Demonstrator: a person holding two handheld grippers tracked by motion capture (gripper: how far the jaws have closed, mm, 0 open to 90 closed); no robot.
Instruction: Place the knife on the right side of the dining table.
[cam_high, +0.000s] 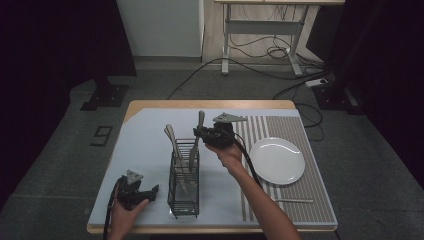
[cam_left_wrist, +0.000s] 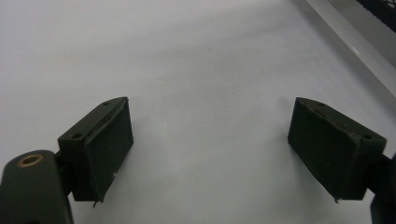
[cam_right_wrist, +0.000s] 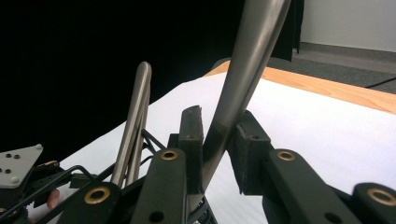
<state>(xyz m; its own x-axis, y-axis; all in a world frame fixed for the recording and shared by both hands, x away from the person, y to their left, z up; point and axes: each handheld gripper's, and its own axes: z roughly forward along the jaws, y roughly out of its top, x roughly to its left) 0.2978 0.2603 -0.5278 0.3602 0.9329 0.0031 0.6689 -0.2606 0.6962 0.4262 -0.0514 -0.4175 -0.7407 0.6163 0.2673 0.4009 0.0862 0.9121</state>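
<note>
Lower left of the high view: the left gripper (cam_high: 150, 192) rests on the pale tabletop (cam_high: 145, 145), jaws apart with nothing between them. Lower centre: a black wire cutlery caddy (cam_high: 183, 185) stands upright, holding two other utensils (cam_high: 172, 137) that lean toward the upper left. Above it, mid-frame: the right gripper (cam_high: 199, 134) is clamped on the handle of a metal table knife (cam_high: 196, 142), whose lower part stands inside the caddy and whose handle end rises above the jaws. Judged from its look, the knife is stiff, light and smooth, so likely slippery; the grip belongs on the handle's flat faces, well clear of the blade. Right of centre: a white plate (cam_high: 277, 160) lies on a striped mat (cam_high: 300, 200).
</note>
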